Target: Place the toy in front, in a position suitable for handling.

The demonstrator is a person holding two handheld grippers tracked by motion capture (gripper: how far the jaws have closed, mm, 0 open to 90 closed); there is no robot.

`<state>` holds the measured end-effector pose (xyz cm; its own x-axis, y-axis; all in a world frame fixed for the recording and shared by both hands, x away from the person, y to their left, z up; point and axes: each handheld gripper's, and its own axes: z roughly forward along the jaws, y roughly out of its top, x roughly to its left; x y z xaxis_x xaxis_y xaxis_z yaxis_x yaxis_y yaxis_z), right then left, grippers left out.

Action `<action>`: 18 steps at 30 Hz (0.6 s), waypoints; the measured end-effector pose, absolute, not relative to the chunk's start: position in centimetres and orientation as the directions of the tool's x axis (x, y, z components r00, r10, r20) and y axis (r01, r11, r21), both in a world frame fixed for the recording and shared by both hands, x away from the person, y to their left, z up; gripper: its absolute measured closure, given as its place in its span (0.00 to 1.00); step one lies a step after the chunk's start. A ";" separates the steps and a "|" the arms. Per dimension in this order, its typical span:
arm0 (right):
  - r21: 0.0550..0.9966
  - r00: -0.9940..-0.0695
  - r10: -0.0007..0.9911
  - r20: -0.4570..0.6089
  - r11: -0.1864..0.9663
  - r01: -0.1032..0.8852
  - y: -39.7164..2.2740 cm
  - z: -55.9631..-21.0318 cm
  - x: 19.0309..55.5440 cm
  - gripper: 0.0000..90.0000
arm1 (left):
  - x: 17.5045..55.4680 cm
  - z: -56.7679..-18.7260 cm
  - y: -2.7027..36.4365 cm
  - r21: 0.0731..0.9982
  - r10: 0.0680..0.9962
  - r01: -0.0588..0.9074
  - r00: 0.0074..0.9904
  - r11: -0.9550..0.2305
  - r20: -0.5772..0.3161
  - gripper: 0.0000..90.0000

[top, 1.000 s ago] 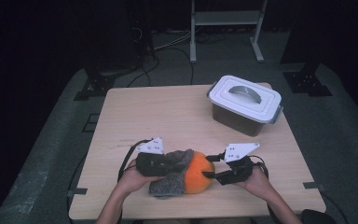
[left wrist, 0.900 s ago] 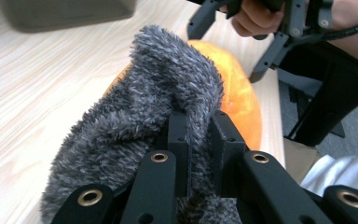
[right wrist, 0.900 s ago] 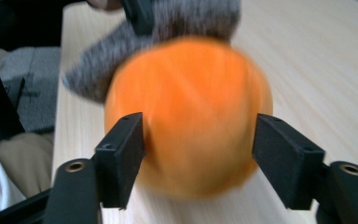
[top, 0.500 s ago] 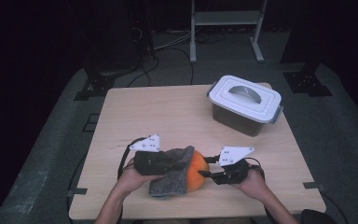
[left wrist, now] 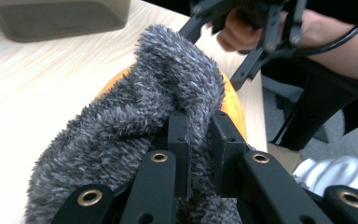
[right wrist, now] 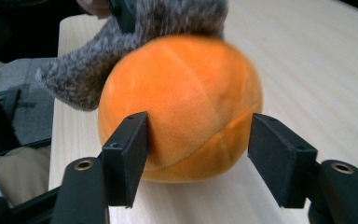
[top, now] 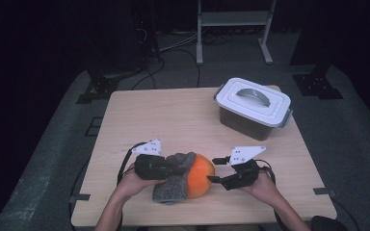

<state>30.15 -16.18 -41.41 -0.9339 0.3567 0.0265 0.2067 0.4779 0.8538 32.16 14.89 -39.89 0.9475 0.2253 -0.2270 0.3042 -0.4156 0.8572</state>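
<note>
Left tongs (left wrist: pixel 198 140) clenched on grey fuzzy cloth (top: pixel 176 175) draped over orange plush ball (top: pixel 200 175) on surface (top: pixel 173 115); right tongs (right wrist: pixel 198 154), just reopened, straddled ball, apparently to steady it

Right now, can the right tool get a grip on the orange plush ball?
Probably yes: the right tool has just been opening, its jaws flank the round orange plush ball, and the fuzzy grey sock drapes only the far side.
</note>
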 end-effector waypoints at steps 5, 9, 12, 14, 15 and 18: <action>0.848 -0.933 0.357 0.036 0.484 0.218 -15.6 -41.7 30.1 0.47 | 31.9 -39.4 14.5 0.864 0.220 0.291 0.951 -0.410 -0.216 0.89; 0.851 -0.940 0.340 -0.015 0.498 0.166 -15.0 -41.5 29.4 0.53 | 31.1 -38.3 13.4 0.880 0.172 0.249 0.966 -0.403 -0.194 0.89; 0.845 -0.945 0.321 -0.057 0.520 0.125 -14.6 -41.4 28.9 0.62 | 31.0 -38.4 13.1 0.871 0.187 0.242 0.966 -0.427 -0.177 0.89; 0.848 -0.947 0.317 -0.054 0.516 0.124 -14.8 -41.6 28.9 0.65 | 31.3 -38.5 13.5 0.870 0.202 0.252 0.963 -0.423 -0.180 0.89; 0.848 -0.947 0.320 -0.040 0.512 0.137 -14.9 -41.6 29.0 0.66 | 31.5 -38.6 13.9 0.865 0.226 0.254 0.959 -0.432 -0.168 0.89; 0.851 -0.947 0.322 -0.016 0.501 0.156 -15.2 -41.8 29.2 0.64 | 31.9 -39.0 14.8 0.857 0.262 0.280 0.949 -0.433 -0.177 0.89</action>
<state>29.23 -15.17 -41.80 -0.9466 0.3222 -0.0160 0.1563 0.5013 0.8510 31.86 14.85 -39.04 0.9487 0.2617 -0.1772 0.2795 -0.4332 0.8568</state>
